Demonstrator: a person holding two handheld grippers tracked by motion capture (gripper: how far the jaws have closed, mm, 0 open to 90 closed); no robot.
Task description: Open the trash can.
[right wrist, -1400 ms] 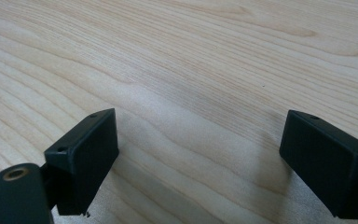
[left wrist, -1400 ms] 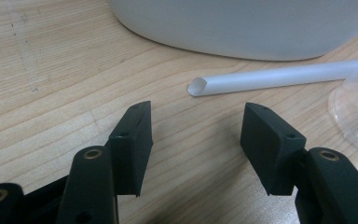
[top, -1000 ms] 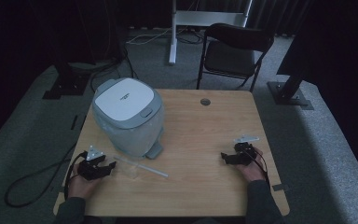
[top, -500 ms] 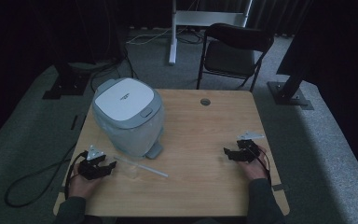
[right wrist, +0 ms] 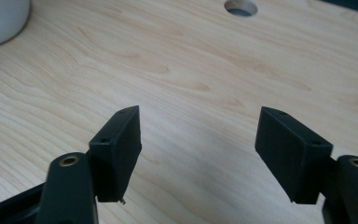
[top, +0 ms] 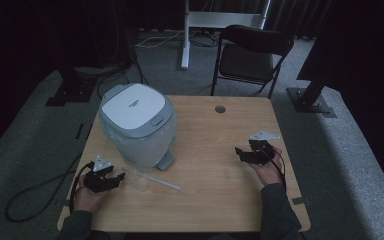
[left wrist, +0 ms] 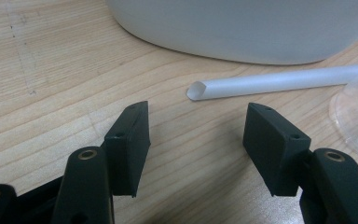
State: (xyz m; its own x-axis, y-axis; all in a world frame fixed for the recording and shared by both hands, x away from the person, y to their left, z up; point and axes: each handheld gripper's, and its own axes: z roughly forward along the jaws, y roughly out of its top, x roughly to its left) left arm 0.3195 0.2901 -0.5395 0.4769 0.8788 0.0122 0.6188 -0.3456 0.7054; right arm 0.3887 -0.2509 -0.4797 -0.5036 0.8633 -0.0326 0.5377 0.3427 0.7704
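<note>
Both my grippers gape empty beside the grey-white lidded cooker [top: 137, 125].

My left gripper [top: 106, 179] faces the translucent plastic tube [left wrist: 279, 81] just before it; my right gripper [top: 245, 154], jaws narrowing slightly, has bare wooden table [right wrist: 177, 70] ahead.

A straw [top: 152, 178] lies on the table [top: 220, 200] before the cooker [top: 137, 122].

Our left gripper [top: 111, 178] and right gripper [top: 242, 153] were black, with blocky screw-holed jaws, brass-ringed pivots, grey three-cornered top plates and trailing black cables; we wore dark sleeves [top: 278, 210].
</note>
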